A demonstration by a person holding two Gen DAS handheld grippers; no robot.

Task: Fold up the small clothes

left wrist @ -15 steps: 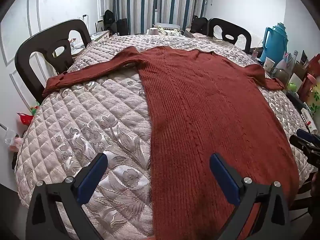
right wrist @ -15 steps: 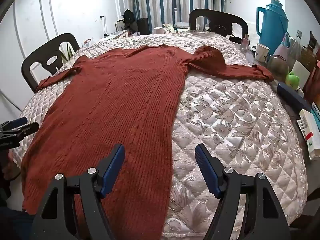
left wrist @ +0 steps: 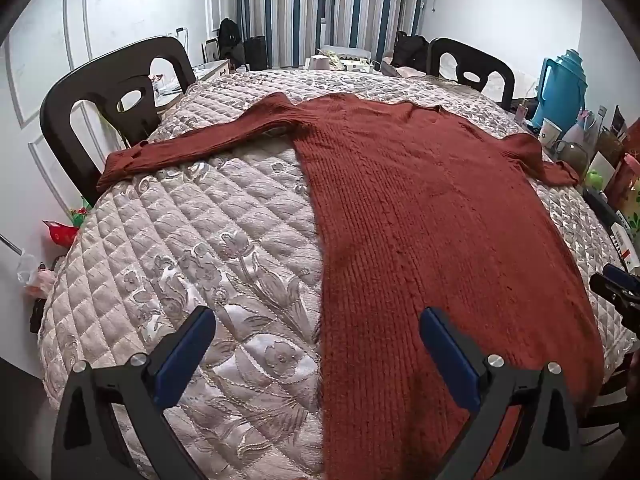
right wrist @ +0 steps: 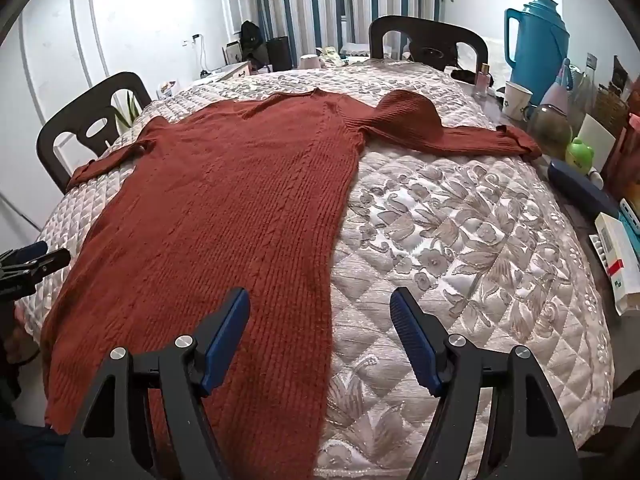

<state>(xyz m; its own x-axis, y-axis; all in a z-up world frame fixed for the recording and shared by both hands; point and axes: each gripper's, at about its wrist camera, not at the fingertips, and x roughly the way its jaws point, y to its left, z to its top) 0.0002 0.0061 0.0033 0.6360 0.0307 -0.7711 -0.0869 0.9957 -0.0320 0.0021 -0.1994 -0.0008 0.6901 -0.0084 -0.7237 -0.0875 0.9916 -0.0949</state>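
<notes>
Quilted table point(left wrist: 168, 240) bears the sweater point(left wrist: 420, 220) flat; its hem edges lie under both wide-open, empty claws.

Sweater point(left wrist: 420, 216) – rust ribbed knit, matt; table cover point(left wrist: 192, 248) – quilted satin, glossy; thermos point(right wrist: 536, 44) – smooth plastic.

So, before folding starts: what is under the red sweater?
The red sweater lies flat on a quilted floral cover, which shows all around it. Whatever is beneath that cover is hidden.
</notes>
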